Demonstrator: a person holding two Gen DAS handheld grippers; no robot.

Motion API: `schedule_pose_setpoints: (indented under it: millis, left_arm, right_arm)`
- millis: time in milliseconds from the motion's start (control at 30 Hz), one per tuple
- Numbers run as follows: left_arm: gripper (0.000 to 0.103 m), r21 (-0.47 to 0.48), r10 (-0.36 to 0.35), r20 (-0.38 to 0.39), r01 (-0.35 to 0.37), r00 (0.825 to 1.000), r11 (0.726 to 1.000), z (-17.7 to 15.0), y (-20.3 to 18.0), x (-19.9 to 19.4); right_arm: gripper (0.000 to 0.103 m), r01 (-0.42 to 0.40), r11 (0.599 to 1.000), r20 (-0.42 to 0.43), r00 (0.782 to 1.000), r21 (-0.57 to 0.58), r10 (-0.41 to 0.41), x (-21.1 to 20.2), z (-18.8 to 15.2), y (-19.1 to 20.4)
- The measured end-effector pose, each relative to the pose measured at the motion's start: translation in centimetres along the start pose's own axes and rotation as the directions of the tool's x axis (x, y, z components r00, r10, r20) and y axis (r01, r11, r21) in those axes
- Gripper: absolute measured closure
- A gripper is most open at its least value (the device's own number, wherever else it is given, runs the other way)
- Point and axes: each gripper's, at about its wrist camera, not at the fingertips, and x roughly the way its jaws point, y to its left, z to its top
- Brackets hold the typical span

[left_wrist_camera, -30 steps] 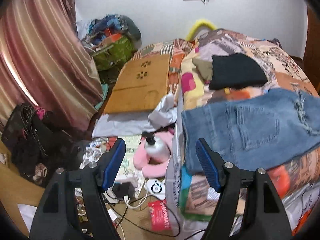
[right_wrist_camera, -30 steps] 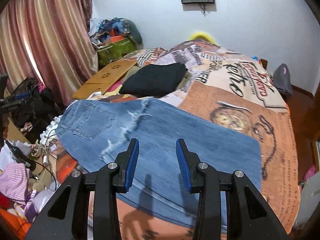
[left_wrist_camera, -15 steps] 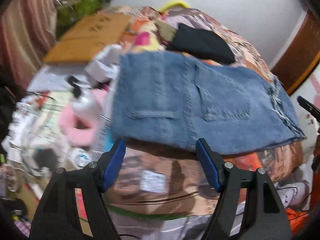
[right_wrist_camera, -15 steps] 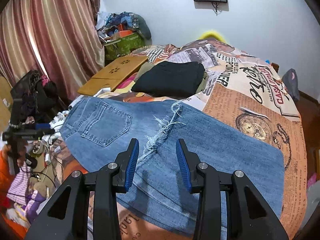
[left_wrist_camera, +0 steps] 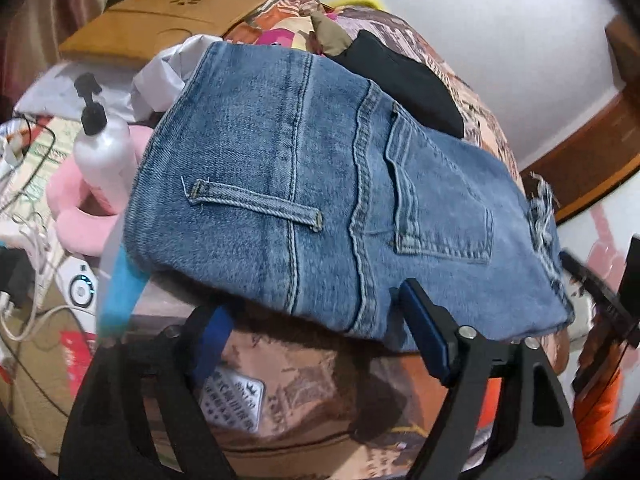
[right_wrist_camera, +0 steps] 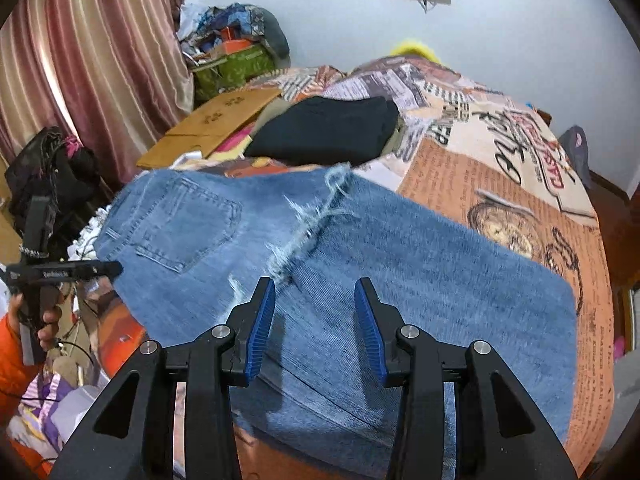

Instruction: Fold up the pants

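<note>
Pre-grasp step: faded blue denim jeans [left_wrist_camera: 304, 184] flat on bed; left tool [left_wrist_camera: 316, 320] just widened, right tool [right_wrist_camera: 315, 328] apart, both empty; next, clamp near edge.

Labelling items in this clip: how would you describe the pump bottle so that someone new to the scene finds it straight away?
Start at the bed with the newspaper-print cover and find the waistband end of the blue jeans at its edge. Just past that edge, lower down among the clutter, a pink ring-shaped cushion lies. The pump bottle stands upright in it: pearly white with a black pump head, the only bottle there.
</note>
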Motion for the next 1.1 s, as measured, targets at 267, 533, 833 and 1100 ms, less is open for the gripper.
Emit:
schedule_pose_setpoints:
  millis: [267,533,833,1100]
  left_arm:
    - [0.012,-0.029,0.049,0.068,-0.047,0.996,0.998,1.4,-0.8,1.6]
    - [0.025,-0.123,0.096,0.144,-0.078,0.985,0.989,3.7,-0.1,3.1]
    - [0.059,-0.081,0.118,0.176,-0.105,0.977,0.991,4.8,-1.1,2.4]
    - [0.067,0.018,0.174,0.277,-0.186,0.945,0.982,3.8,-3.6,-0.8]
  right_arm:
    - [0.065,0.002,1.0,-0.042,0.999,-0.011,-0.002,1.3,-0.9,-0.3]
    - [0.065,-0.007,1.0,-0.048,0.999,-0.013,0.006,1.4,-0.9,-0.3]
    - [0.065,-0.02,1.0,-0.044,0.999,-0.002,0.02,1.4,-0.9,-0.4]
    - [0.065,-0.028,0.998,0.005,1.0,0.056,0.028,-0.9,-1.0,-1.1]
